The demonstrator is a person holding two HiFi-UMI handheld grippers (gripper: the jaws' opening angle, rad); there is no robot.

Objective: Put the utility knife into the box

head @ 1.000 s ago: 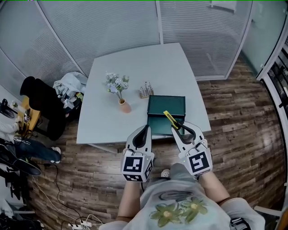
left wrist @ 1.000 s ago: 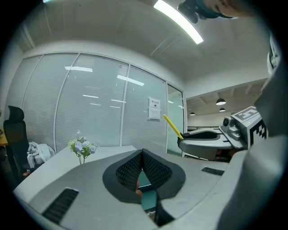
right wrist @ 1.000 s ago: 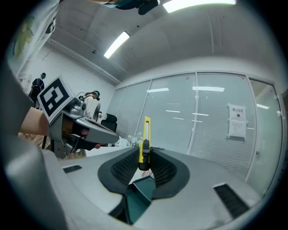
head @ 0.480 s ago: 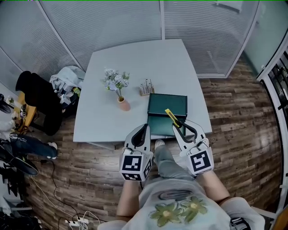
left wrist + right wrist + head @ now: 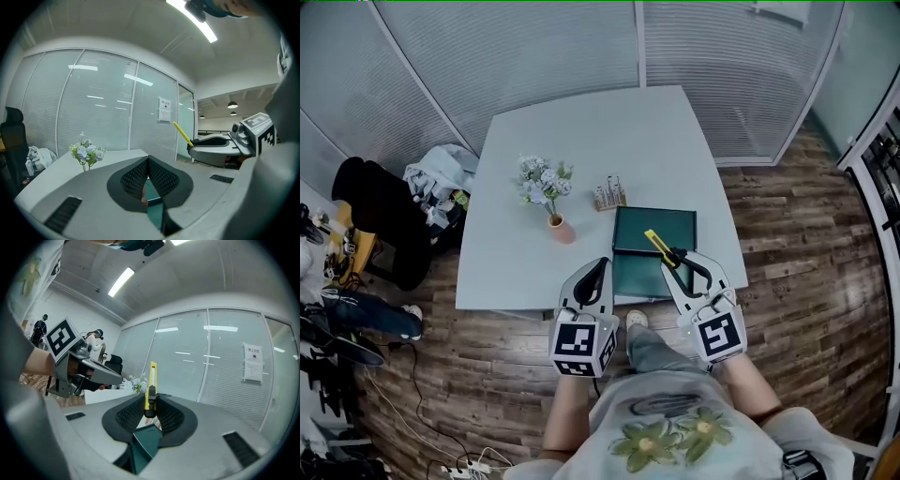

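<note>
Clamps the knife (image 5: 151,380) in the right gripper (image 5: 150,404), pointing to 11 o'clock over the box (image 5: 654,232); holds the left gripper (image 5: 147,164) closed, empty.

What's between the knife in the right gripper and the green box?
Nothing visible. The right gripper holds the utility knife above the box; the flower vase and small rack stand on the table to the box's left, off that path.

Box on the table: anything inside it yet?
Nothing shows in the visible green inside of the box. The utility knife, clamped in the jaws of the right gripper, hangs over it and hides part of the near side.
</note>
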